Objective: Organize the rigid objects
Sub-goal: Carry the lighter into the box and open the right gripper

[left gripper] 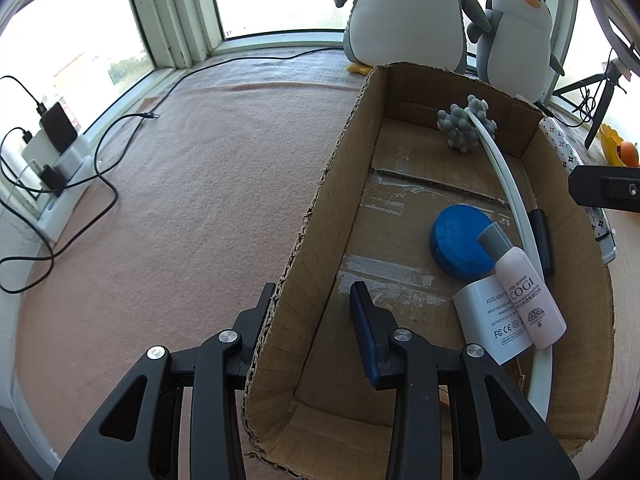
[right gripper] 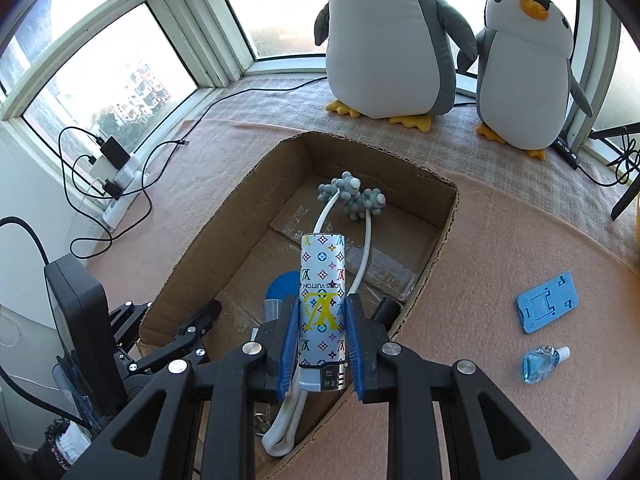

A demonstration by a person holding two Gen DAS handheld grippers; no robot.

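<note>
Right gripper (right gripper: 319,344) clamps a monogram-patterned lighter (right gripper: 322,308) between its blue pads, held above the near end of the cardboard box (right gripper: 192,264). Left gripper (left gripper: 316,320) straddles the box's left wall, jaws wide. Inside lie a white adapter (left gripper: 490,322), pink bottle (left gripper: 524,292), blue round tin (left gripper: 460,246) and grey knobbly toy (left gripper: 466,126)

bottle (left gripper: 524,284) on adapter (left gripper: 490,320), in box (left gripper: 320,208)

Two plush penguins (right gripper: 400,40) by the window (right gripper: 100,60); what may be chargers (right gripper: 114,156) on the sill.
</note>
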